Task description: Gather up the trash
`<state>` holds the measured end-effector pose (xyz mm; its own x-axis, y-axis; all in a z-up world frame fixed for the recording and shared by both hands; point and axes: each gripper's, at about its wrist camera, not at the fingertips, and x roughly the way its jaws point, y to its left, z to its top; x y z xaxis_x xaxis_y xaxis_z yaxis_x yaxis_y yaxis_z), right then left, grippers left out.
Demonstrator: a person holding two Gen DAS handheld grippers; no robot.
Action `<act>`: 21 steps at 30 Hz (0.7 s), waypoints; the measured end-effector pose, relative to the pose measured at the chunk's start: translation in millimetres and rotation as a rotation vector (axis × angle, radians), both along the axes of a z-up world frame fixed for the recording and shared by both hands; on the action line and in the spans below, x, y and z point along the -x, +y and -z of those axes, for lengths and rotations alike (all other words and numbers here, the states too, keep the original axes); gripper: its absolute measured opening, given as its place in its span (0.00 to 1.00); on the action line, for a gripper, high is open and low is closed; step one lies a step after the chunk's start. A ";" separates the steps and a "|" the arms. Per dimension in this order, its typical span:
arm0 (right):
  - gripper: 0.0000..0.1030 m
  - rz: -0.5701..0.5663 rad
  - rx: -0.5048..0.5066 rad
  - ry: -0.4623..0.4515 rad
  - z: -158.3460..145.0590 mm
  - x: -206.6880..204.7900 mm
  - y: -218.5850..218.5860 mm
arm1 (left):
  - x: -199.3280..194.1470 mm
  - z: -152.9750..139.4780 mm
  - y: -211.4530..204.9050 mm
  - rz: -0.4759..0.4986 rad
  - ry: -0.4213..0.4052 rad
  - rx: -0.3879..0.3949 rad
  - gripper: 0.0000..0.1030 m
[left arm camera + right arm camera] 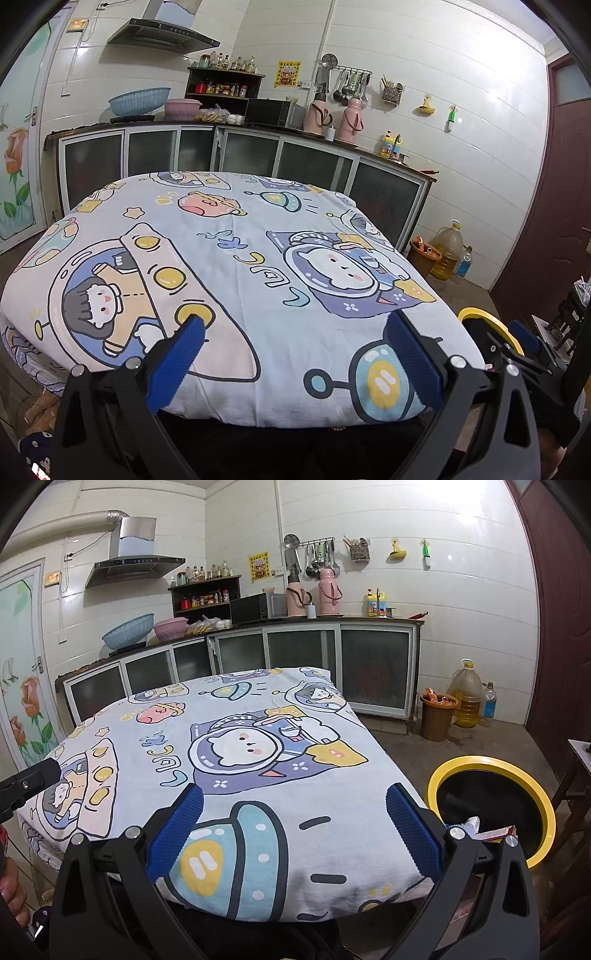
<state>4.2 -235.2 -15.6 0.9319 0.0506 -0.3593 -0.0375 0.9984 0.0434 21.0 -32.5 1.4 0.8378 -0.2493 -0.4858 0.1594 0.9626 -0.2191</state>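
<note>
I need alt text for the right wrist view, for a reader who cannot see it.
The open right gripper hovers over a table covered by a cartoon-print cloth, holding nothing. A yellow-rimmed bin with trash inside stands to the right, kitchen cabinets behind.

One round bench (332, 849) draped in a pale blue cartoon-print cloth. One yellow-rimmed black trash bin (546, 805) beside it, with at least two pieces of paper trash (491, 830) inside. Two pink thermos flasks (328, 590) stand on the dark kitchen counter (258, 626), along with one black microwave oven (255, 607), one blue plastic basin (127, 631) and one pink plastic basin (170, 627). On the floor: one brown plastic bucket (437, 716), one large yellow oil jug (467, 694) and one small clear bottle with a blue label (488, 703). One dark range hood (133, 568) on the wall. Each gripper has two blue-padded fingers (181, 358).
</note>
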 end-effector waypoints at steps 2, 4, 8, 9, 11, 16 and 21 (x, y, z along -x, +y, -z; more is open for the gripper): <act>0.92 0.001 -0.001 0.002 -0.5 -0.4 -0.5 | -0.5 0.2 -0.4 0.001 0.003 0.000 0.92; 0.92 0.001 -0.002 0.003 -0.6 -0.4 -0.9 | -0.6 0.3 -0.2 0.000 0.003 0.000 0.92; 0.92 0.000 -0.001 0.004 -0.6 -0.3 -1.2 | -1.0 0.5 -0.5 0.004 0.006 0.000 0.92; 0.92 0.000 -0.002 0.005 -0.6 -0.2 -1.3 | -1.1 0.5 -0.4 0.005 0.007 0.000 0.92; 0.92 0.000 -0.001 0.006 -0.7 -0.4 -1.7 | -1.0 0.6 0.4 0.005 0.007 0.003 0.92; 0.92 0.000 -0.002 0.007 -0.7 0.0 -1.8 | -1.8 1.6 0.3 0.005 0.014 0.005 0.92; 0.92 0.000 -0.002 0.008 -0.4 -0.3 -1.6 | -1.7 2.4 -0.6 0.007 0.016 0.005 0.92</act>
